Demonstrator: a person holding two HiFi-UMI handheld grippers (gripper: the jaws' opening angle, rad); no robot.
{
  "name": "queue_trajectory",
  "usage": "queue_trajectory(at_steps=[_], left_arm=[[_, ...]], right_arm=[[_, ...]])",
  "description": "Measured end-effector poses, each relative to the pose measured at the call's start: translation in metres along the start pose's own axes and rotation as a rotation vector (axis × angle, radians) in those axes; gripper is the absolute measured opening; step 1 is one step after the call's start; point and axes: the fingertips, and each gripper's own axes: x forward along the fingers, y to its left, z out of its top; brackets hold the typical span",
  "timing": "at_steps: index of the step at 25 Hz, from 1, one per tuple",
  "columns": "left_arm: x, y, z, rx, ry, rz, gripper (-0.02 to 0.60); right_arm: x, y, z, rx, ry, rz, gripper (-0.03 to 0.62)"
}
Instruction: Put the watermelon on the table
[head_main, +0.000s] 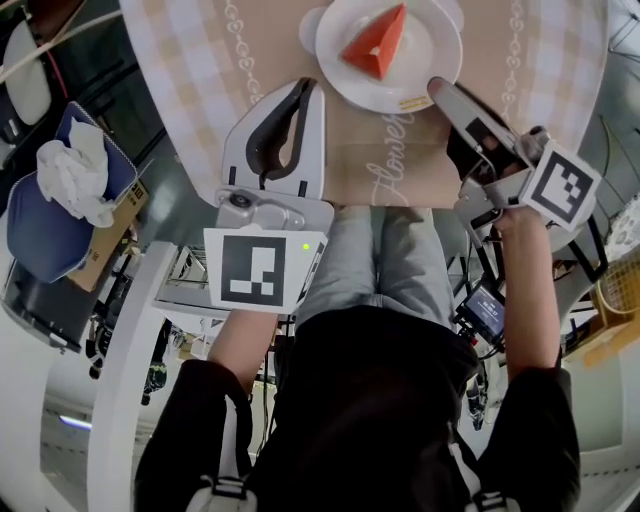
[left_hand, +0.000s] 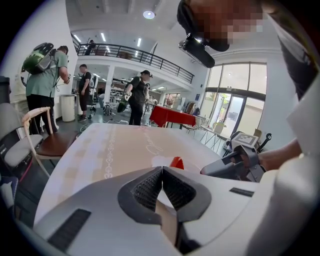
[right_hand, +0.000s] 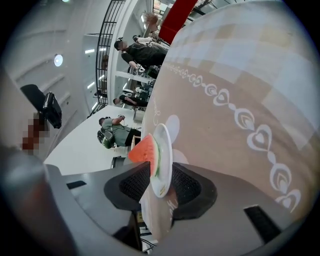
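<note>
Over the table (head_main: 190, 70), right gripper (head_main: 440, 92) slants down, jaws apart seemingly astride plate (head_main: 425, 55); left gripper (head_main: 303, 90) together.

One watermelon slice (head_main: 377, 45), one white plate (head_main: 347, 78), one round table (head_main: 250, 60), two hand-held grippers (head_main: 303, 86) (head_main: 438, 89)

Your watermelon slice (head_main: 377, 42) is red-orange with a green rind, on a plain white plate (head_main: 345, 72). The tablecloth (head_main: 200, 70) is tan, with a pale checked border, white heart scrolls and white script. Your left gripper (head_main: 303, 88) and right gripper (head_main: 437, 88) are light grey with black ribbed pads (left_hand: 146, 190), and each marker cube (head_main: 255, 268) shows black-and-white squares.
</note>
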Motion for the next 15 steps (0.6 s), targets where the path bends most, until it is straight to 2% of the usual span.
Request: queue_trajectory(at_steps=[9, 15], left_arm=[[-0.0040, 0.0022, -0.0002, 0.003, 0.000, -0.001, 0.014], [-0.0053, 0.0019, -0.0008, 0.008, 0.004, -0.007, 0.014]], right_arm=[[0.0025, 0.0049, 0.0063, -0.020, -0.025, -0.001, 0.144], [0.0083, 0.0085, 0.0094, -0.106, -0.020, -0.039, 0.144]])
